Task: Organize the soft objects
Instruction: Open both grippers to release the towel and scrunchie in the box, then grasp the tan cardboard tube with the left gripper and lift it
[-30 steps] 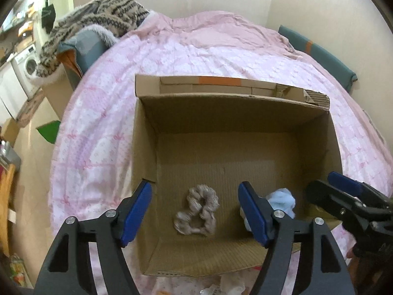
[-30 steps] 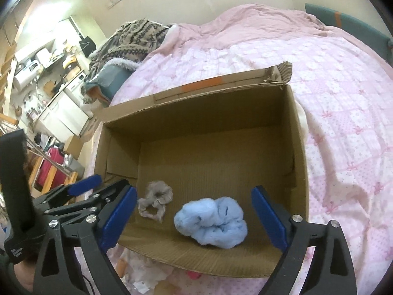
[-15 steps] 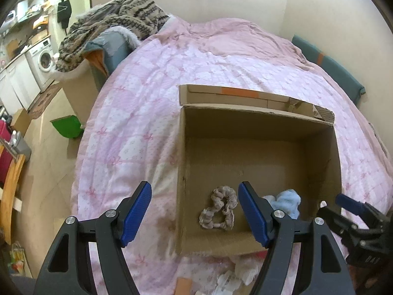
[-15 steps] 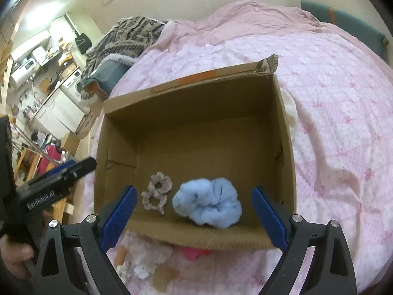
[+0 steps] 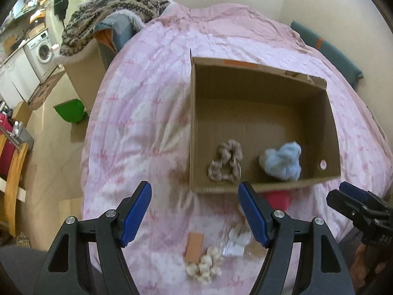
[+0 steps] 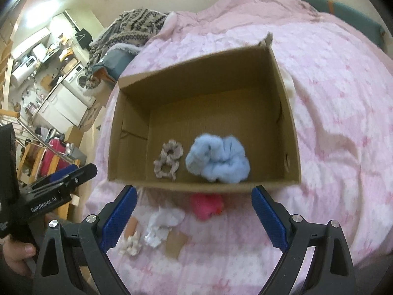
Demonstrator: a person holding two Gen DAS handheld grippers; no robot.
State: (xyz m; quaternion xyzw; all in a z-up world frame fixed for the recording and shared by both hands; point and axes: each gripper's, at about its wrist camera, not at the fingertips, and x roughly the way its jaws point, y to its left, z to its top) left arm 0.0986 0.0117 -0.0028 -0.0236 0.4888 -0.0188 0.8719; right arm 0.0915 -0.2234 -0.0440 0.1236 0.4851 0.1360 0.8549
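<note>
Inside the cardboard box [image 6: 289, 132], near its front wall, a fluffy blue scrunchie [image 6: 217, 161] lies crosswise beside a beige scrunchie [image 6: 168, 159], while the left gripper [image 5: 195, 211] and right gripper [image 6: 194, 217] hang wide open, empty.

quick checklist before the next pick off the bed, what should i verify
1. Left claw open, holding nothing: ok.
2. Right claw open, holding nothing: ok.
3. Cardboard box has bare floor left: ok.
4. Beige scrunchie and blue scrunchie lie inside the box: ok.
5. Pink item clear of the box wall: cannot tell, it sits tight against it.
6. White scrunchie free of the paper scraps: ok, just apart.
</note>
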